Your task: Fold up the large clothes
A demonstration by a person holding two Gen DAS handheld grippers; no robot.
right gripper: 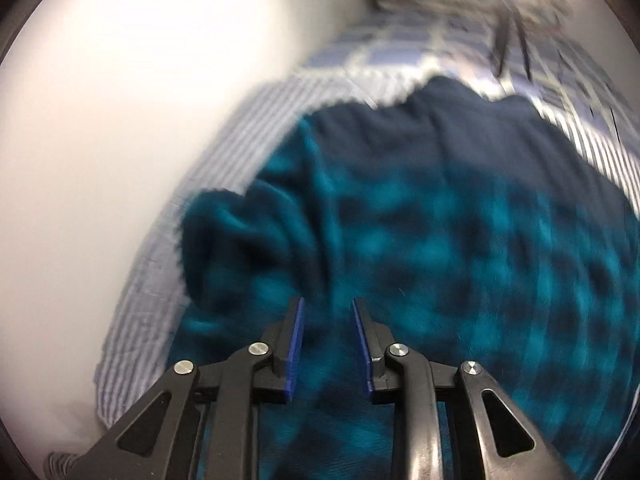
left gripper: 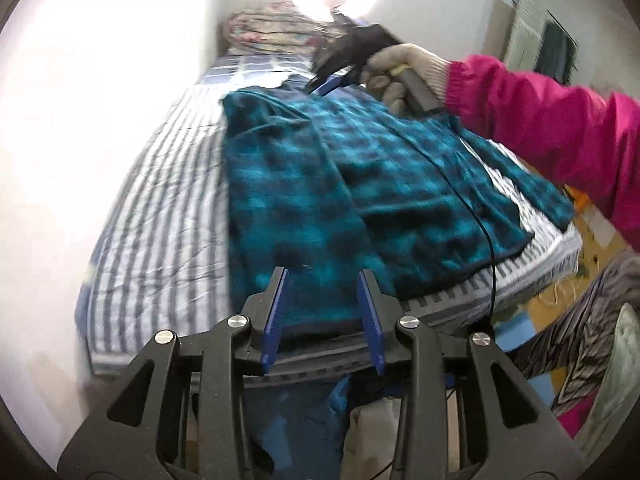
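Note:
A teal and black plaid garment (left gripper: 320, 184) lies spread on a striped bed (left gripper: 160, 208), one side folded over the middle. My left gripper (left gripper: 325, 276) is open and empty, above the garment's near hem at the bed's front edge. My right gripper (right gripper: 327, 305) is open and empty, just above the plaid cloth (right gripper: 440, 240) near its dark blue far part (right gripper: 440, 128). In the left wrist view the right gripper (left gripper: 324, 80) shows over the garment's far end, held by a gloved hand (left gripper: 404, 72) in a pink sleeve.
A white wall (left gripper: 80, 100) runs along the bed's left side. Folded floral bedding (left gripper: 268, 28) lies at the bed's far end. A black cable (left gripper: 472, 208) trails across the garment. Orange and blue floor mats (left gripper: 560, 292) and patterned trousers (left gripper: 580, 328) are at the right.

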